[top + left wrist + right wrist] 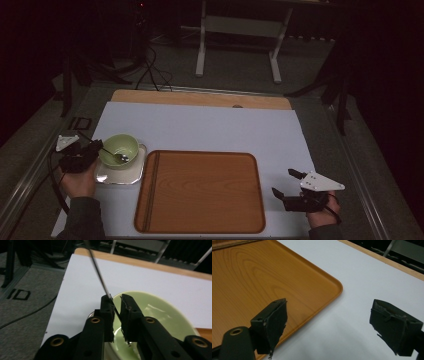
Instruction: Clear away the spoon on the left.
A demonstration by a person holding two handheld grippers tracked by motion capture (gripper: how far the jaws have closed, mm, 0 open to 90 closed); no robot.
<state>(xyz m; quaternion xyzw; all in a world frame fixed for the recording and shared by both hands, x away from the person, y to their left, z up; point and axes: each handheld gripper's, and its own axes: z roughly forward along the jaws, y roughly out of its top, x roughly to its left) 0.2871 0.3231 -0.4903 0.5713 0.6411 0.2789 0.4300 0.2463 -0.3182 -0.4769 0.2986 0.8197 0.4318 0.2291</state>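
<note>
Hand-held gripper (115, 305) jaws pinch thin metal handle (100, 273) above green bowl (160, 317).

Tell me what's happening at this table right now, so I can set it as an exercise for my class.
A person works with a gripper in each hand. The left gripper is shut on the thin metal spoon, whose end rests inside the pale green bowl. That bowl sits on a small square silver tray at the table's left. The right gripper hangs open over the white table surface, beside the near right corner of the large brown wooden tray, which holds nothing.
</note>
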